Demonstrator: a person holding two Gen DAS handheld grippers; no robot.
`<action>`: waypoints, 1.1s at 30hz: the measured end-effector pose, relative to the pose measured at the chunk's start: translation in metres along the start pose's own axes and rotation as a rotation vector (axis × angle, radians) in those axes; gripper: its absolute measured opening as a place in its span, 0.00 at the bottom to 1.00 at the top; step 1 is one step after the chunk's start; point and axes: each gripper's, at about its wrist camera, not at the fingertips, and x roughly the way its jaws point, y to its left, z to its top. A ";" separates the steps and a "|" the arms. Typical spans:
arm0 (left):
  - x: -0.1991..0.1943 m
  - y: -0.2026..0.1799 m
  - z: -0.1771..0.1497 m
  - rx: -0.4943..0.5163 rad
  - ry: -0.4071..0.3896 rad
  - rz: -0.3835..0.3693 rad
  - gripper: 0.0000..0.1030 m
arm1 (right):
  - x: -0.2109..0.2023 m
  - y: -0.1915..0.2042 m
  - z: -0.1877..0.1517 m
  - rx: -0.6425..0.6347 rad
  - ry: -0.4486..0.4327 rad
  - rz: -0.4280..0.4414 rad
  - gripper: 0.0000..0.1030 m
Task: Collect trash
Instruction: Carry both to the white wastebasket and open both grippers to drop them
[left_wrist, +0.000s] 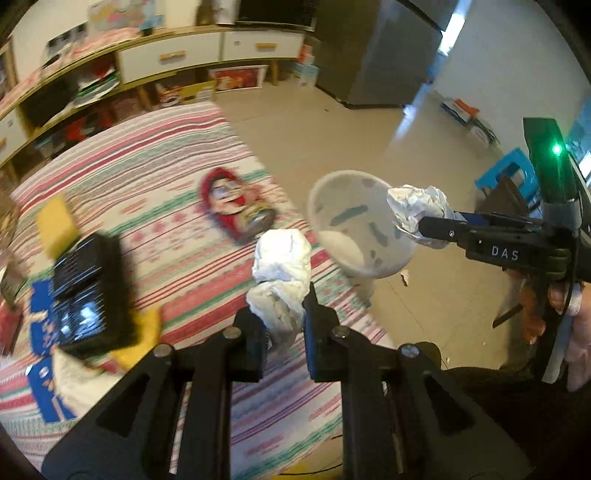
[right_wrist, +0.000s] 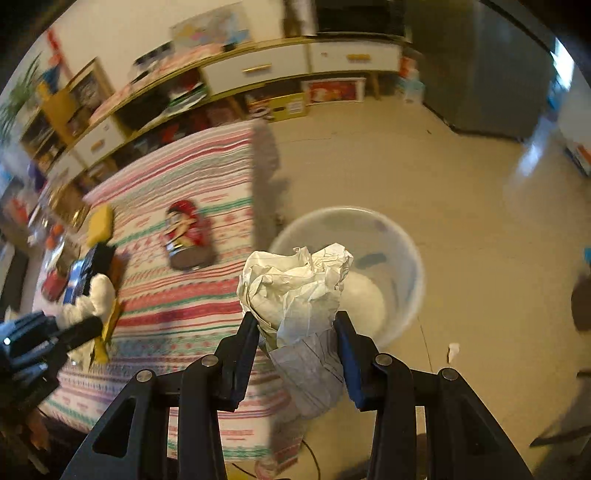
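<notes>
- A crumpled white paper wad (left_wrist: 282, 273) is clamped between the nearly closed jaws of the left gripper (left_wrist: 284, 314), above the edge of a table covered by a striped cloth (left_wrist: 147, 177)
- A larger crumpled paper ball (right_wrist: 295, 291) is pinched in the right gripper (right_wrist: 297, 332), whose jaws are parted only by the paper's width; it is seen directly in front of the white bin (right_wrist: 402, 258)
- The bin, a round plastic pail with pale blue marks, is stood on a beige smooth floor (left_wrist: 369, 140) just beside the table
- A red printed can (left_wrist: 236, 206) is laid on its side on the cloth, with a black box (left_wrist: 88, 291) near it
- Low shelving with white drawers (left_wrist: 170, 59) is set along the far wall; motion blur is present throughout
</notes>
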 end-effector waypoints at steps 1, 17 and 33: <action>0.008 -0.008 0.005 0.009 0.007 -0.009 0.17 | 0.001 -0.005 0.000 0.009 0.002 -0.008 0.41; 0.101 -0.078 0.047 0.078 0.035 -0.043 0.18 | 0.001 -0.066 -0.010 0.093 0.022 -0.054 0.41; 0.049 -0.058 0.033 0.068 -0.025 0.053 0.77 | 0.015 -0.062 -0.005 0.105 0.049 -0.073 0.42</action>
